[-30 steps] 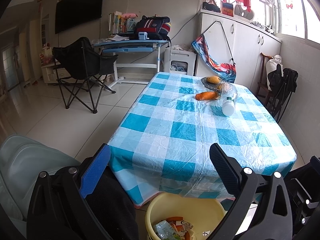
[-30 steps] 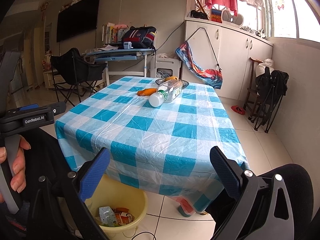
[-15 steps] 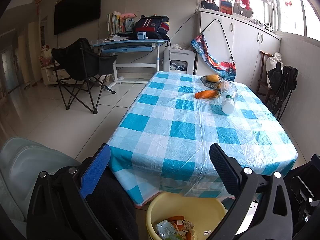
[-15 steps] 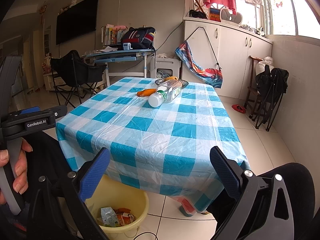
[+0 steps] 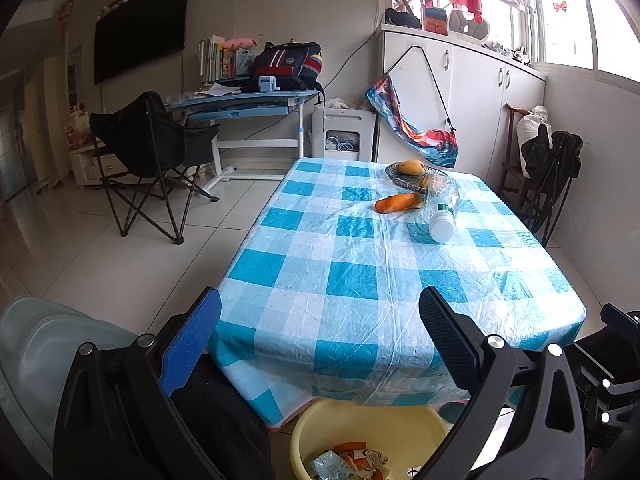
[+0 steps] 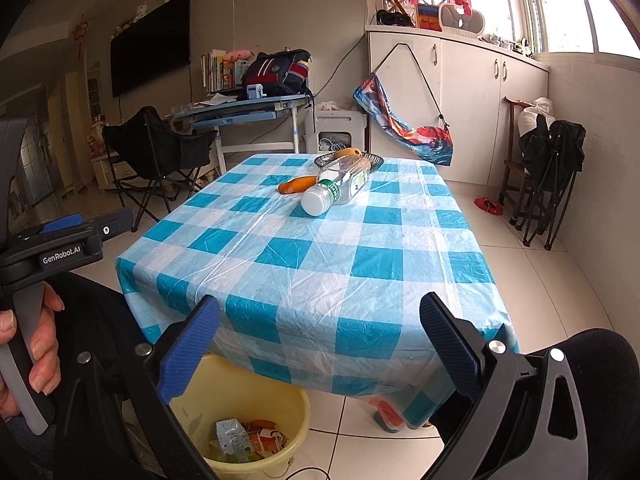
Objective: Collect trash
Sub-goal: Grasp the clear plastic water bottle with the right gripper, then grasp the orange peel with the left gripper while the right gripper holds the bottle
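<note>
Bottle (image 6: 338,190) lies on its side on the table (image 6: 320,264), far end, well ahead of both grippers and above their fingertips in frame; white cap points back toward the cameras. In the left wrist view the bottle (image 5: 442,212) sits ahead and right of centre, nearer the black finger (image 5: 450,340) than the blue one (image 5: 192,344). In the right wrist view it is ahead, about midway between the fingers, slightly left.

Carrot (image 6: 298,185) lies just left of the bottle, touching or nearly touching it near the cap end; cannot tell which. Basket (image 6: 374,162) with yellow fruit (image 6: 348,152) sits right behind the bottle, at the table's far edge.

Left gripper (image 5: 320,312) is spread wide, nothing between the fingers, hovering short of the table's near edge. Right gripper (image 6: 320,320) also spread wide and empty, over the near edge of the table.

Bin (image 6: 248,412), yellow, is on the floor below and just behind the right gripper's blue finger (image 6: 188,352), partly under the table edge; it holds a carton and orange wrappers. In the left wrist view the bin (image 5: 372,420) is directly below, between the fingers.

Hand (image 6: 36,348) grips the left gripper's handle, far left of the right wrist view.
</note>
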`<action>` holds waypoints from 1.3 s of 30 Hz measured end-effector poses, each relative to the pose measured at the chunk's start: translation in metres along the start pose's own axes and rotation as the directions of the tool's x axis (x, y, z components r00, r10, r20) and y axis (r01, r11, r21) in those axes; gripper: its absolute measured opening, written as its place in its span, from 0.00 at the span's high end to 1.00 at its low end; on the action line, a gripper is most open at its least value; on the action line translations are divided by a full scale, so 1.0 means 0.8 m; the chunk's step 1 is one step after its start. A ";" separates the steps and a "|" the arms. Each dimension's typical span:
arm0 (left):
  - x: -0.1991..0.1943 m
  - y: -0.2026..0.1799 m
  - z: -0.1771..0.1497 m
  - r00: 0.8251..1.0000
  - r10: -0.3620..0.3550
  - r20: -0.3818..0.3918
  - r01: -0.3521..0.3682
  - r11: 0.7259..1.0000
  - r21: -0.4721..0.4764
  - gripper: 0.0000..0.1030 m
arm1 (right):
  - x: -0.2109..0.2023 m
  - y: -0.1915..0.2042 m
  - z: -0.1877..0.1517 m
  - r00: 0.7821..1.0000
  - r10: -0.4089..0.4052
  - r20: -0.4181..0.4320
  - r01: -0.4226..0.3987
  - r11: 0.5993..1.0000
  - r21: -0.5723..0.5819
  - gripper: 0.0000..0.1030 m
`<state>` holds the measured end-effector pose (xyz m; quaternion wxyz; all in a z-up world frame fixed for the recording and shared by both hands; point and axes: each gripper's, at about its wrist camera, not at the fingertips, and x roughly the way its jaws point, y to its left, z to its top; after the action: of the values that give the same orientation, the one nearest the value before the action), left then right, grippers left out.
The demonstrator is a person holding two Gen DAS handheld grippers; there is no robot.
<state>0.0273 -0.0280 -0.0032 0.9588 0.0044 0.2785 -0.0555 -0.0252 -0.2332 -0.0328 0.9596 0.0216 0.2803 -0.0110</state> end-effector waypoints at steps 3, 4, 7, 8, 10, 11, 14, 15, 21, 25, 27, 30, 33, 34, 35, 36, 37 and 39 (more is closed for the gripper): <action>0.013 0.004 0.019 1.000 -0.025 -0.009 0.025 1.000 -0.004 0.07 | 0.028 -0.006 0.016 0.999 0.016 -0.035 -0.015 1.000 0.014 0.07; 0.020 0.004 0.027 0.999 -0.032 -0.008 0.032 0.999 -0.005 0.07 | 0.039 -0.006 0.021 0.999 0.019 -0.042 -0.019 1.000 0.012 0.07; 0.044 0.001 0.050 0.998 -0.067 -0.015 0.067 0.998 0.011 0.07 | 0.074 -0.007 0.041 0.997 0.020 -0.071 -0.020 1.000 -0.003 0.07; 0.055 -0.004 0.058 0.997 -0.076 -0.016 0.076 0.997 0.026 0.07 | 0.087 -0.008 0.049 0.996 0.020 -0.081 -0.020 1.000 -0.003 0.07; 0.080 -0.015 0.072 0.995 -0.099 -0.030 0.100 0.992 0.071 0.07 | 0.115 -0.013 0.068 0.995 0.019 -0.099 -0.017 1.000 0.019 0.07; 0.094 -0.020 0.078 0.994 -0.104 -0.041 0.107 0.989 0.098 0.07 | 0.129 -0.015 0.079 0.994 0.017 -0.108 -0.014 0.999 0.035 0.07; 0.135 -0.029 0.094 0.992 -0.104 -0.077 0.116 0.981 0.158 0.07 | 0.176 -0.017 0.112 0.991 0.004 -0.131 0.005 0.998 0.069 0.07; 0.148 -0.028 0.098 0.991 -0.103 -0.086 0.116 0.980 0.161 0.07 | 0.192 -0.015 0.123 0.990 -0.006 -0.140 0.015 0.998 0.069 0.07; 0.210 -0.032 0.126 0.981 -0.143 -0.131 0.165 0.971 0.173 0.07 | 0.283 -0.006 0.154 0.976 -0.053 -0.211 0.064 0.997 0.045 0.07; 0.249 -0.059 0.136 0.973 -0.161 -0.164 0.198 0.951 0.238 0.07 | 0.316 -0.021 0.161 0.968 -0.035 -0.247 0.051 0.997 0.061 0.12; 0.270 -0.073 0.140 0.969 -0.167 -0.181 0.211 0.941 0.264 0.07 | 0.325 -0.039 0.162 0.957 0.018 -0.289 0.010 0.996 0.093 0.32; 0.303 -0.097 0.147 0.961 -0.179 -0.212 0.236 0.928 0.288 0.07 | 0.315 -0.064 0.160 0.951 0.064 -0.302 -0.028 0.992 0.122 0.39; 0.337 -0.125 0.148 0.951 -0.179 -0.253 0.258 0.909 0.326 0.10 | 0.295 -0.082 0.157 0.938 0.106 -0.330 -0.068 0.990 0.123 0.43; 0.348 -0.135 0.147 0.947 -0.173 -0.272 0.263 0.903 0.341 0.12 | 0.288 -0.087 0.154 0.935 0.111 -0.338 -0.076 0.990 0.115 0.43; 0.359 -0.144 0.146 0.943 -0.166 -0.289 0.267 0.897 0.353 0.18 | 0.282 -0.090 0.150 0.931 0.121 -0.345 -0.089 0.990 0.106 0.43; 0.369 -0.152 0.145 0.938 -0.162 -0.307 0.273 0.892 0.361 0.23 | 0.275 -0.092 0.147 0.930 0.120 -0.347 -0.092 0.991 0.097 0.44; 0.379 -0.159 0.144 0.932 -0.159 -0.326 0.280 0.888 0.365 0.27 | 0.274 -0.095 0.146 0.930 0.121 -0.346 -0.093 0.991 0.097 0.44; 0.395 -0.169 0.141 0.917 -0.159 -0.365 0.297 0.884 0.361 0.52 | 0.267 -0.102 0.142 0.930 0.141 -0.339 -0.103 0.986 0.130 0.44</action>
<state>0.3379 -0.1994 -0.0736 0.8636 0.1808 0.4134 -0.2251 0.2132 -0.3218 -0.0551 0.8914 0.0933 0.4420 0.0373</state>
